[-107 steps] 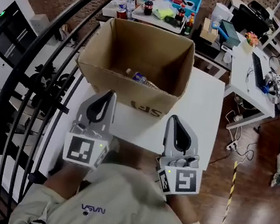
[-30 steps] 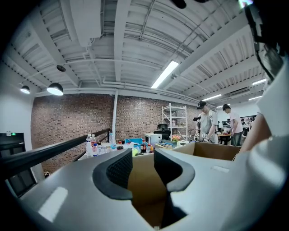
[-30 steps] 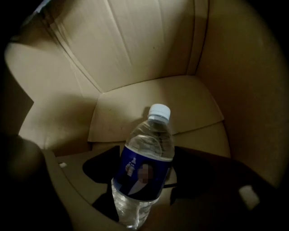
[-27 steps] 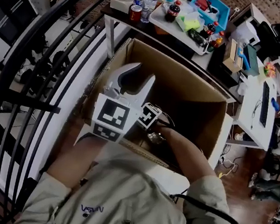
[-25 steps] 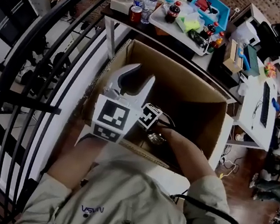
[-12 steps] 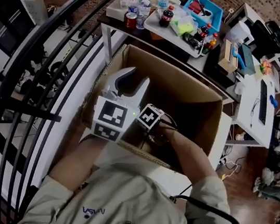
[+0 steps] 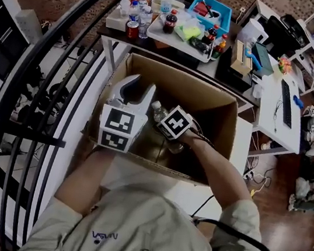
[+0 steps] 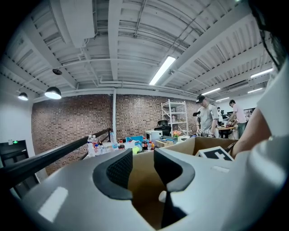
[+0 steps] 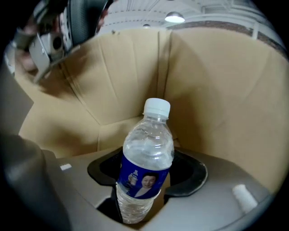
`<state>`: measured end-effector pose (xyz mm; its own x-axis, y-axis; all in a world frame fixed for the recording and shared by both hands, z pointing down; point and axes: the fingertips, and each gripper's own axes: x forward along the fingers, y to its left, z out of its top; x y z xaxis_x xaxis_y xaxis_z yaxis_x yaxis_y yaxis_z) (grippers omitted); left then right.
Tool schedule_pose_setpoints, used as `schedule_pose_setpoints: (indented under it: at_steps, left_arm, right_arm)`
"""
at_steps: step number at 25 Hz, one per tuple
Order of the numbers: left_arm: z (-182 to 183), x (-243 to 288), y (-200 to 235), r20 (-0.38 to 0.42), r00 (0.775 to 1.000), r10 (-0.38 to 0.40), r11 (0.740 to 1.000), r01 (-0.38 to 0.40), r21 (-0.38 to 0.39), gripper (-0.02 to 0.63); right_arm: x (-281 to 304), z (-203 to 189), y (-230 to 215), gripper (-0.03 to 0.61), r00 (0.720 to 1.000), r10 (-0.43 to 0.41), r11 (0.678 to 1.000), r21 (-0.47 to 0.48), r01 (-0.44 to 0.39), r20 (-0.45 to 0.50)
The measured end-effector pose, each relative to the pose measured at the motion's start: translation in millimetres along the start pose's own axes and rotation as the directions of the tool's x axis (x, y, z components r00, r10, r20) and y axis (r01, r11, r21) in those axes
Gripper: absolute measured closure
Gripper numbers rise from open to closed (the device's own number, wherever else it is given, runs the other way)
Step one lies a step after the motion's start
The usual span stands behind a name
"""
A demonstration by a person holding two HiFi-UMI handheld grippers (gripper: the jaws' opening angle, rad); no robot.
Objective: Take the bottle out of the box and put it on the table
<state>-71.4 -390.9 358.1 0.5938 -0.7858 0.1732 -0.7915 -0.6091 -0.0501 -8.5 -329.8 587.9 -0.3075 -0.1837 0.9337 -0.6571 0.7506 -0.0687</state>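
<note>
Bottle (image 9: 146, 167): was inside box (image 7: 208, 100), clamped at its label by right gripper (image 9: 149, 176). Left gripper (image 8: 140, 167): jaws narrowly parted, empty, by the left wall. Risk: slick plastic could have slipped, or the cap snagged the rim, short of table (image 7: 136, 179).

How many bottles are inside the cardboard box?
1. The bottle is gripped in the right tool, inside the box. The right arm covers part of the box floor, so another could be hidden there.
</note>
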Motion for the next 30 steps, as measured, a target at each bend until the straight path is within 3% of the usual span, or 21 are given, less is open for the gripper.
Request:
schedule_pose_setpoints:
  at_steps: [5,8,14,21,26,30]
  left_arm:
    - [-3,0,2,-0.015,1.0,0.009,1.0,-0.009,0.0,0.489]
    - [-5,1,1,-0.015,1.0,0.005,1.0,-0.005,-0.002,0.489]
    - [12,-3,-14,0.019,1.0,-0.019,1.0,0.019,0.011,0.489]
    - [45,-20,-40,0.108,0.991,-0.073,0.997,0.073,0.002,0.491]
    - [75,-35,-73,0.188,0.969,-0.162,0.987,0.162,0.014,0.491]
    - [89,-44,-99,0.218,0.95,-0.221,0.975,0.219,0.035,0.492]
  right_arm:
    - [-50,27,-36,0.296,0.975,-0.148,0.988,0.059,0.14,0.167]
    - [-82,38,-39,0.296,0.952,-0.192,0.98,0.093,0.175,0.236]
    - [-155,57,-32,0.296,0.882,-0.279,0.96,0.132,0.247,0.379]
    - [-249,59,-20,0.295,0.738,-0.402,0.915,0.244,0.32,0.541]
    - [-306,34,-12,0.295,0.622,-0.529,0.849,0.353,0.394,0.577]
    - [-341,5,-5,0.295,0.547,-0.605,0.796,0.442,0.414,0.579]
